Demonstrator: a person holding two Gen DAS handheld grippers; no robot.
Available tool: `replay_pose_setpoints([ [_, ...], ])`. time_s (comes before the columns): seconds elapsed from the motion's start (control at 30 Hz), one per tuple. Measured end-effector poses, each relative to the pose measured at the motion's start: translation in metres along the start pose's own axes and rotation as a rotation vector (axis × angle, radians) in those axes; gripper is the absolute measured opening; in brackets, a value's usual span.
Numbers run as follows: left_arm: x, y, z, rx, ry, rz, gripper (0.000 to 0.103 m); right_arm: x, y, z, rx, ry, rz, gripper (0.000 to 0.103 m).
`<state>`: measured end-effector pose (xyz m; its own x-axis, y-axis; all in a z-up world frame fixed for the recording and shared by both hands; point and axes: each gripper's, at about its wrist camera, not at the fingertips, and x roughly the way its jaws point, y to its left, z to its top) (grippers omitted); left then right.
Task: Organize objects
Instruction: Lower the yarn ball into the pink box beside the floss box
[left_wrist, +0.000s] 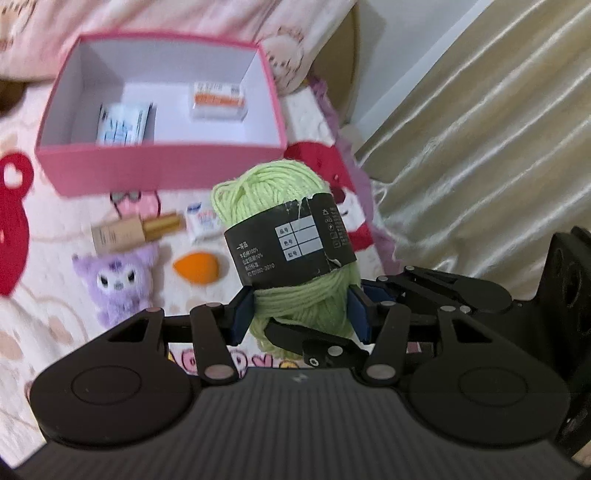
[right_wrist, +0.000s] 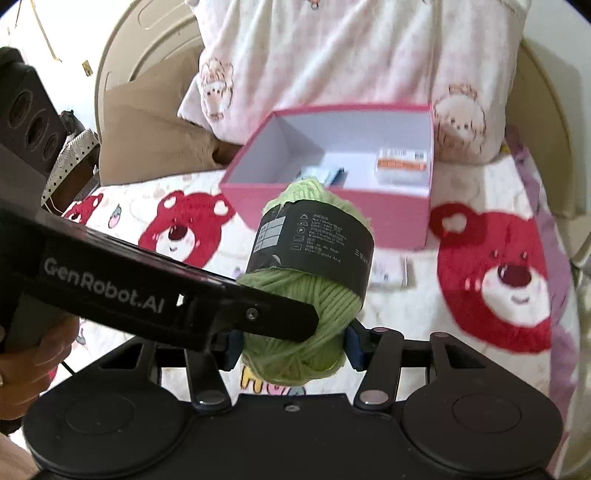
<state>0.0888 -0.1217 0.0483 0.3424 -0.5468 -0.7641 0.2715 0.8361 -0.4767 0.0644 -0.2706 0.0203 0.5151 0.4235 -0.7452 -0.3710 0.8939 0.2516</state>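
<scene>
Clamping one green yarn skein (left_wrist: 284, 236) together, left tongs (left_wrist: 301, 314) and right tongs (right_wrist: 293, 345) sit short of the pink box's near rim (right_wrist: 325, 199).

You hold soft, fuzzy green yarn (left_wrist: 295, 306) wrapped in a matt black paper band (left_wrist: 291, 243). Behind the yarn, the box (left_wrist: 162, 166) looks like smooth pink card, white inside. Left of the yarn lie a furry purple plush (left_wrist: 118, 280) and a matt orange sponge (left_wrist: 199, 269), on fleecy printed cloth (left_wrist: 55, 236).

Cream curtain (left_wrist: 480, 129); brown pillow (right_wrist: 155, 136)
</scene>
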Motion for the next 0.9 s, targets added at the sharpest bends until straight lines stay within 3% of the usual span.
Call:
replay_pose_setpoints([
  [0.3, -0.019, -0.019, 0.047, 0.076, -0.022, 0.015, 0.052, -0.012, -0.006, 0.044, -0.027, -0.03, -0.01, 0.06],
  [0.43, -0.015, -0.017, 0.072, 0.065, -0.04, 0.022, 0.052, -0.006, -0.015, 0.065, -0.011, -0.046, -0.021, 0.061],
  [0.77, 0.036, 0.021, 0.146, 0.003, -0.049, 0.051, 0.052, 0.057, -0.061, 0.115, 0.111, -0.05, -0.039, 0.06],
  [0.9, 0.066, 0.041, 0.162, -0.025, -0.048, 0.048, 0.052, 0.089, -0.074, 0.127, 0.153, -0.042, -0.046, 0.06],
])
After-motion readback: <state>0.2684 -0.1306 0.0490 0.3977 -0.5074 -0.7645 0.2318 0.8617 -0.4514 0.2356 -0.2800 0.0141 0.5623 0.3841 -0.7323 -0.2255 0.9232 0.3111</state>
